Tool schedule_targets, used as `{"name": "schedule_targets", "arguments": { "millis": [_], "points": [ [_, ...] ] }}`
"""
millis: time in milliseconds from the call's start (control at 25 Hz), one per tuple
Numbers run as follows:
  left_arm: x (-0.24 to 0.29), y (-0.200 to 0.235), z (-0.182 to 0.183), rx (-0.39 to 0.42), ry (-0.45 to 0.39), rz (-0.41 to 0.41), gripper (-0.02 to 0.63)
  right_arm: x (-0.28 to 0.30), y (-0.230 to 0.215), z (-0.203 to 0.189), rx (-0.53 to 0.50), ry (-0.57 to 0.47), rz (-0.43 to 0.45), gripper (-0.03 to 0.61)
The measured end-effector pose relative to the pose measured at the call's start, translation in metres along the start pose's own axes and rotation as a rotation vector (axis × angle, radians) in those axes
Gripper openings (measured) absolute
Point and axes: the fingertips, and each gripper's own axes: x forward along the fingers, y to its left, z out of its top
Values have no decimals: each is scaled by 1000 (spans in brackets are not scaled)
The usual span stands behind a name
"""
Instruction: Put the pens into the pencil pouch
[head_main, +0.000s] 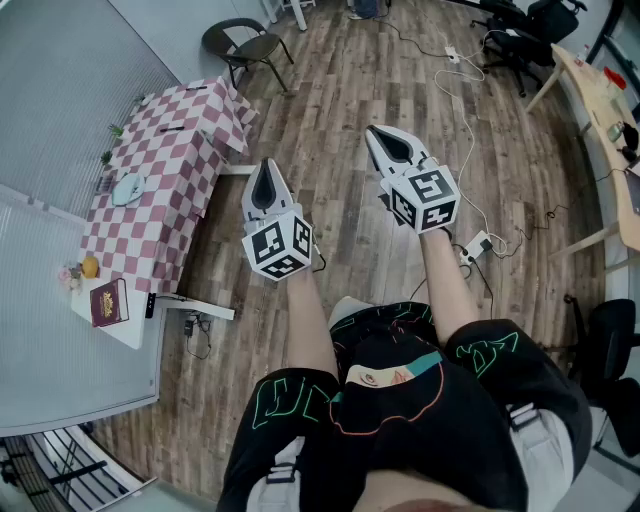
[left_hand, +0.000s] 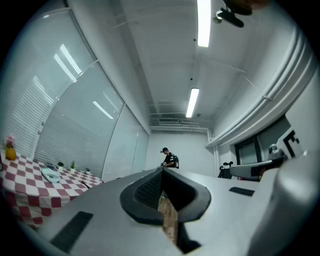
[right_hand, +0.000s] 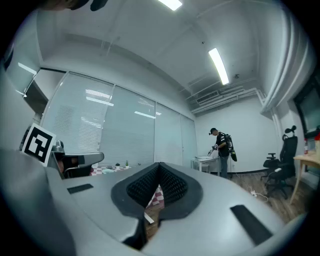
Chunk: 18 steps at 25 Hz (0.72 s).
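Observation:
My left gripper (head_main: 265, 172) and right gripper (head_main: 378, 133) are both shut and empty, held side by side at waist height over the wooden floor. They point level into the room, away from the table. The checked-cloth table (head_main: 160, 180) stands to the left, well apart from both grippers. On it lies a pale teal item (head_main: 128, 188), possibly the pouch; I cannot make out any pens. In the left gripper view the shut jaws (left_hand: 161, 172) face a far wall, with the table (left_hand: 30, 182) at the left edge. The right gripper view shows its jaws (right_hand: 159, 167) closed too.
A black chair (head_main: 250, 45) stands beyond the table. A dark red book (head_main: 108, 302) and small ornaments sit on the table's near end. A power strip and cables (head_main: 475, 245) lie on the floor to the right, beside a wooden desk (head_main: 600, 110). A person (right_hand: 222, 150) stands far off.

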Motion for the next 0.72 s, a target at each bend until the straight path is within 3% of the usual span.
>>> {"name": "schedule_targets", "arguments": {
  "millis": [280, 720],
  "points": [
    [11, -8, -2, 40, 17, -18, -5, 7, -3, 0, 24, 2, 7, -2],
    [22, 16, -7, 127, 59, 61, -5, 34, -17, -4, 66, 8, 10, -2]
  ]
}}
